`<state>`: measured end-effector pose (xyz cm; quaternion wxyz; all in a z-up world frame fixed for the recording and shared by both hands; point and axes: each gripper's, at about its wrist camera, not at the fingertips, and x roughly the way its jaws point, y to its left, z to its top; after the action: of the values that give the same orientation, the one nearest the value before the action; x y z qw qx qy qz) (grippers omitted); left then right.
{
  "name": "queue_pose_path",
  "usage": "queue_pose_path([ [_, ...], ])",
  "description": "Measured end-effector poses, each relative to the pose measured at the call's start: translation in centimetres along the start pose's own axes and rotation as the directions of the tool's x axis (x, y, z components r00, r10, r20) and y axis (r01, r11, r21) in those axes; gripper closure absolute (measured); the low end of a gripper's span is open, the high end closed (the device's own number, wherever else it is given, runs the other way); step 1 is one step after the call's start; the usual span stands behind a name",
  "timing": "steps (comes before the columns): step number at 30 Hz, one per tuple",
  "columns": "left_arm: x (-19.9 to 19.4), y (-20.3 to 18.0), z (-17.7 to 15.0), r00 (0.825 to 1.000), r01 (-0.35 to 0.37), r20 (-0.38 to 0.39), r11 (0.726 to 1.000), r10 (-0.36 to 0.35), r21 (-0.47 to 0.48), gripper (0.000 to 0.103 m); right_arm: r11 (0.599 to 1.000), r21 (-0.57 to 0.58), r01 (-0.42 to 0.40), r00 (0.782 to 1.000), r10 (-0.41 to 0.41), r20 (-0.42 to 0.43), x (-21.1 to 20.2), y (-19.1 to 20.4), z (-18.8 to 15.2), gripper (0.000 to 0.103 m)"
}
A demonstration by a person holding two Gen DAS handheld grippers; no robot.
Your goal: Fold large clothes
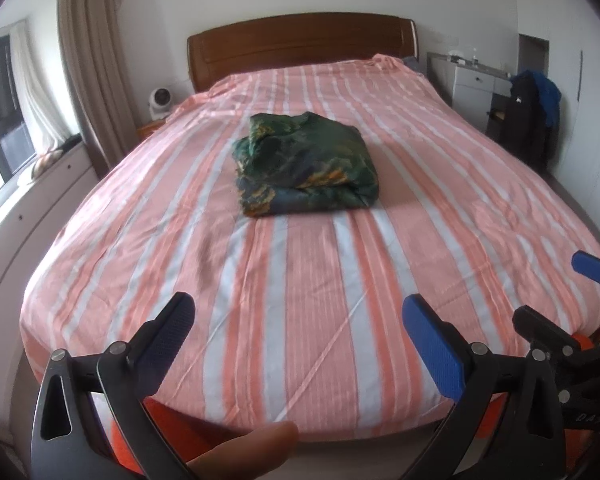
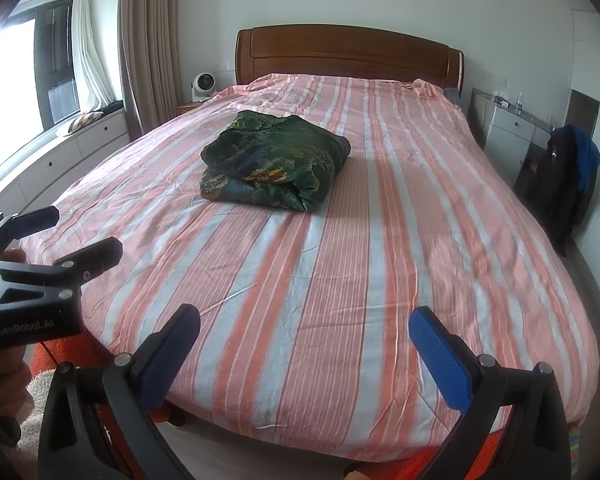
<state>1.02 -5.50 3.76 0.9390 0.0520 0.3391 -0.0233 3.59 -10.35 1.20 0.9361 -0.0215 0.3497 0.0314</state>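
The dark green patterned garment with orange and blue patches [image 1: 306, 166] lies as a compact bundle of at least 2 visible layers in the middle of the frame, on the pink-and-white striped bedsheet [image 1: 300, 300] well below the brown wooden headboard [image 1: 300, 46]. It looks already folded, probably left mid-bed where the flat sheet gave working room. The left gripper [image 1: 298, 342] at the bottom of its view has its jaws spread wide and holds nothing; the right gripper [image 2: 304, 346], likewise at the bottom edge, is also spread wide and empty. Both hover over the foot of the bed, well apart from the bundle, suggesting the folding is done.
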Motion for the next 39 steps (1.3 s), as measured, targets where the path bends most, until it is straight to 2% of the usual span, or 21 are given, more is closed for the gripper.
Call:
queue_pose_path([
  [7, -0.6, 0.3, 0.4, 0.996, -0.078, 0.048, 0.997, 0.077, 0.022, 0.000, 1.000, 0.009, -0.006, 1.000, 0.005, 0.012, -0.3, 0.0, 0.6, 0.000],
  [13, -0.4, 0.7, 0.5, 1.000, -0.017, 0.014, 1.000, 0.017, -0.007, 0.000, 1.000, 0.008, -0.009, 1.000, 0.009, 0.012, -0.3, 0.1, 0.9, 0.000],
  [27, 0.0, 0.0, 1.0, 0.999, -0.037, -0.012, 0.999, 0.037, 0.014, 0.000, 1.000, 0.010, -0.008, 1.000, 0.008, 0.011, -0.4, -0.1, 1.0, 0.000],
  [39, 0.0, -0.1, 2.2, 0.999, -0.031, 0.008, 0.999, 0.031, -0.008, 0.000, 0.998, 0.021, 0.053, 0.998, -0.054, 0.042, -0.5, -0.8, 3.1, 0.000],
])
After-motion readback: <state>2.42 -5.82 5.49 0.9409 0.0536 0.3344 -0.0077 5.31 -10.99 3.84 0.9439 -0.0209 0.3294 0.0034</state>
